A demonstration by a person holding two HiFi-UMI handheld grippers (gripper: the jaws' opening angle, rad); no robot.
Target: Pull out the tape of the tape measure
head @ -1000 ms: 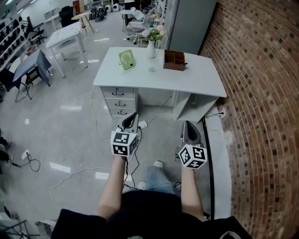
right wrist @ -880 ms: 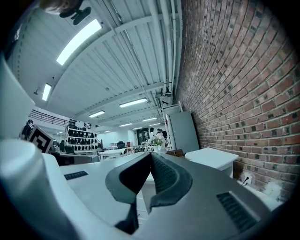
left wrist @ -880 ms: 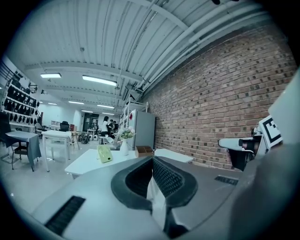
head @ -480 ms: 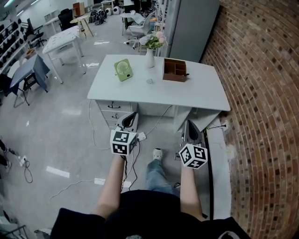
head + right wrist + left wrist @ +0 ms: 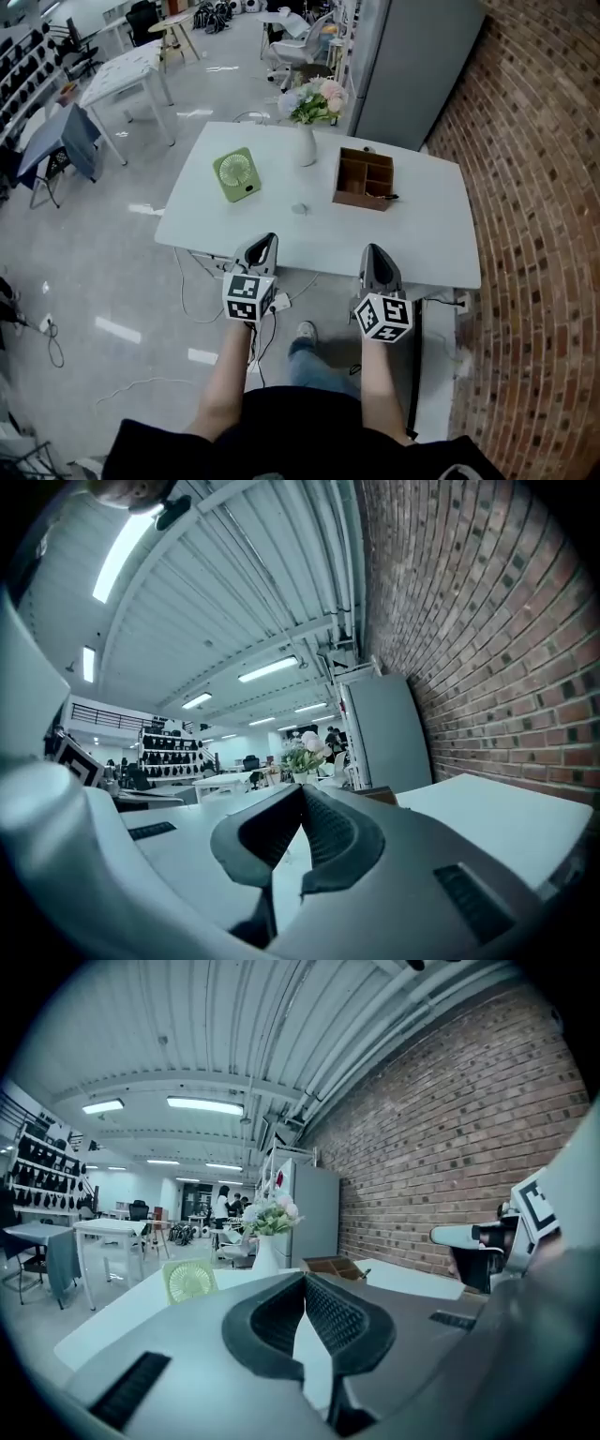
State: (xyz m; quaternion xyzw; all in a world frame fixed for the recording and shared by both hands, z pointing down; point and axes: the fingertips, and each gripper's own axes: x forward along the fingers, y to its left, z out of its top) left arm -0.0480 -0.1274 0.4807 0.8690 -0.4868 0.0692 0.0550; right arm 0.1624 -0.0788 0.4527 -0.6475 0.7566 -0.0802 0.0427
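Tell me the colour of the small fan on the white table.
The fan is light green; the head view shows it best.

On the tabletop (image 5: 427,234) a fan (image 5: 234,175) stands left, a vase (image 5: 306,146) behind the middle, a divided box (image 5: 365,178) right, and a small round item (image 5: 299,209) before the vase. The left hand-held gripper (image 5: 264,241) and right hand-held gripper (image 5: 375,250) are at the near edge, side by side.
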